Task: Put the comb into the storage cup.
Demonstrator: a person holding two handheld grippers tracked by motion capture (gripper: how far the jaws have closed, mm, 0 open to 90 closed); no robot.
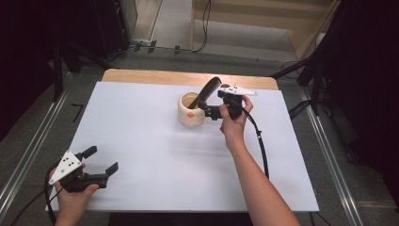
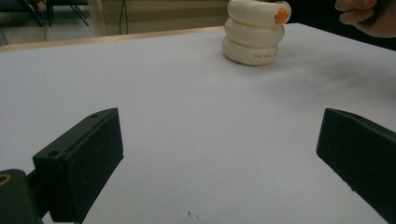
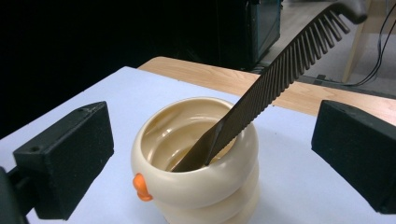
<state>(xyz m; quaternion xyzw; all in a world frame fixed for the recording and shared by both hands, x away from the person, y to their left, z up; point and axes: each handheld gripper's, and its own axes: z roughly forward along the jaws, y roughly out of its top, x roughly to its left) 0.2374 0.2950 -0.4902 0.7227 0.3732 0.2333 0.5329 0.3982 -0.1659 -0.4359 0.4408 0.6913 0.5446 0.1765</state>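
A cream ringed cup [image 1: 190,110] with an orange knob stands on the white table sheet [image 1: 150,146], toward the back middle. A dark comb [image 1: 207,91] leans inside it, teeth end sticking up to the right. My right gripper [image 1: 207,112] is open right beside the cup; in the right gripper view its jaws stand wide on either side of the cup [image 3: 196,163] and comb [image 3: 275,79], touching neither. My left gripper [image 1: 99,160] rests open near the front left corner, far from the cup [image 2: 256,31], with nothing between its jaws.
A strip of bare wood [image 1: 188,77] shows along the table's back edge. Dark stands and cables [image 1: 306,70] lie on the floor beyond and to the right. The right gripper's cable [image 1: 261,146] trails across the sheet.
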